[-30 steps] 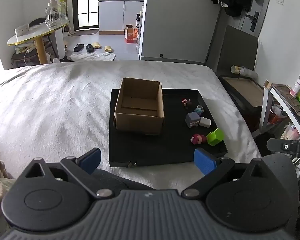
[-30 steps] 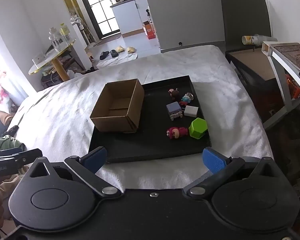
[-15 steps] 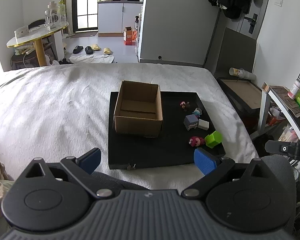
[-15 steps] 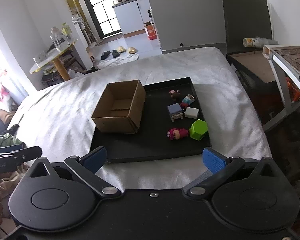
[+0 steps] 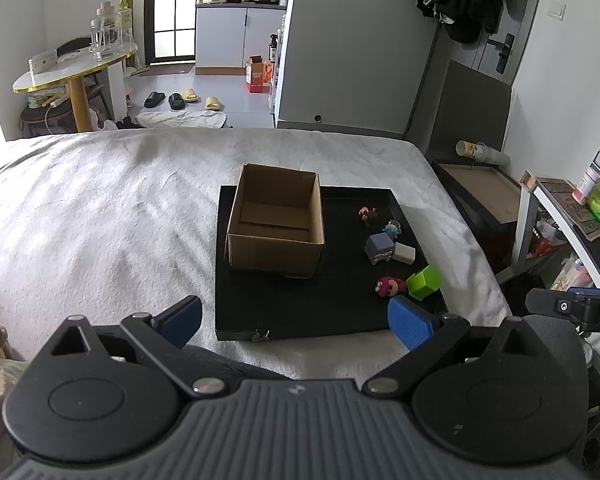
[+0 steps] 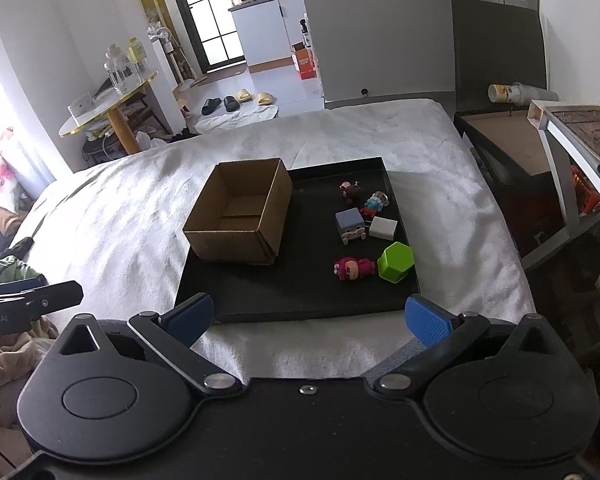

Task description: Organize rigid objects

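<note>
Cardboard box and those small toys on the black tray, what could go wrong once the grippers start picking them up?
The white rectangular block touches the grey-purple cube toy, so open fingers closing on one may knock the other.

The open brown cardboard box looks light and rests loose on the black tray; a bump could slide it.

The tray lies on a soft white bed cover, so pressing down may tilt it and shift the green hexagonal cup.

One cardboard box [image 6: 238,216] and six small toys sit on one black tray [image 6: 300,300].
</note>
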{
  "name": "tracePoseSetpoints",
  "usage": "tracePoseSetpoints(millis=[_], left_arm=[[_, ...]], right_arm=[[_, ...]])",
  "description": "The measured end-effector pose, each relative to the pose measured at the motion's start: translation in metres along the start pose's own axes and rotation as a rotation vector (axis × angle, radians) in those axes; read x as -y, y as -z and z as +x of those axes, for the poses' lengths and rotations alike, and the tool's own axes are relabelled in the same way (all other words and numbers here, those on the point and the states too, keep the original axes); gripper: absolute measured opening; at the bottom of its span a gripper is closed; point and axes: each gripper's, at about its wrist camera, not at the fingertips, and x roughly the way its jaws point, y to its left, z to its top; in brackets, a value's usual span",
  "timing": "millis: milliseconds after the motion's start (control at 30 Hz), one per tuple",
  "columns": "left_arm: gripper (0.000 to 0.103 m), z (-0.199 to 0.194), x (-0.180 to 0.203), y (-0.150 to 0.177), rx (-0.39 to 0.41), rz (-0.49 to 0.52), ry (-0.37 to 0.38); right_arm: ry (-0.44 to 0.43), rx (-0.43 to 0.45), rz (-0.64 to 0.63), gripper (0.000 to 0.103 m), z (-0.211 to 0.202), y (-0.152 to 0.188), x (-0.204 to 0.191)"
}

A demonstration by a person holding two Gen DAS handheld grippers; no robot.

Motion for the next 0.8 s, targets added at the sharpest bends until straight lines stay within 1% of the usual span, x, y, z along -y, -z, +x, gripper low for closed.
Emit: tracePoseSetpoints(millis=[667, 800], left_arm=[[0.099, -0.0020, 0.0024, -0.0019, 0.004, 0.018, 0.007], [0.099, -0.0022, 0.0047, -0.0039, -0.004, 0.038, 0.006]], right_arm=[[0.015, 0.001, -0.008, 0.103, -0.0018, -0.0024, 0.0005], [0.021, -0.002, -0.016, 0.103, -0.0008, -0.0037, -0.0011]])
